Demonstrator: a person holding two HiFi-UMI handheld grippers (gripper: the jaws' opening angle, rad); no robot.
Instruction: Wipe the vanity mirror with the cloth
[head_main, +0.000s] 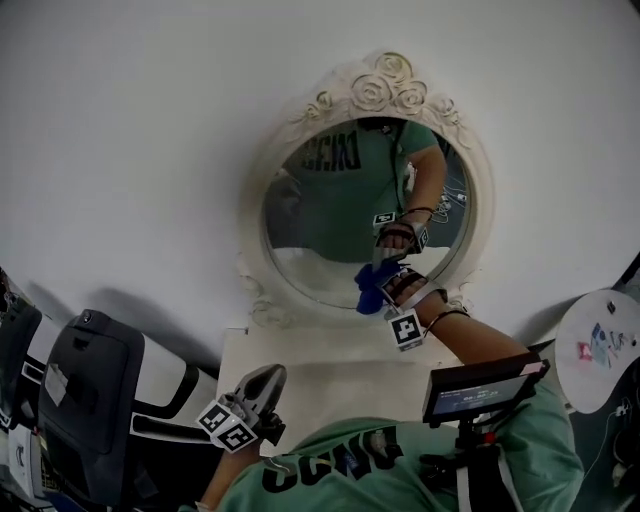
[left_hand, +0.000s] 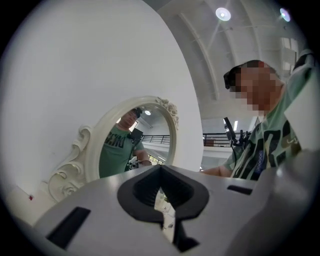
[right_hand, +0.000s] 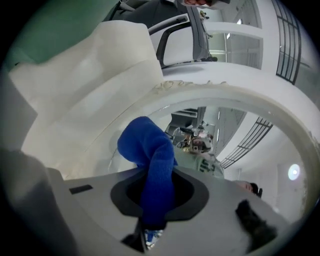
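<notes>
Cloth (head_main: 368, 291) clamped in right gripper (head_main: 384, 284), at vanity mirror (head_main: 320, 222); left gripper (head_main: 268, 380) closed, empty.

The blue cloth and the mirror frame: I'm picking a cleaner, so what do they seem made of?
The blue cloth looks like soft microfibre or knit fabric: fine ribbed texture, limp fold. The mirror frame looks like cream-painted moulded resin or plaster, matte, with raised roses and scrolls; which, I cannot tell.

Cloth (right_hand: 150, 165) end hidden inside right claw (right_hand: 155, 212); chair (head_main: 95, 395) cut by left edge
</notes>
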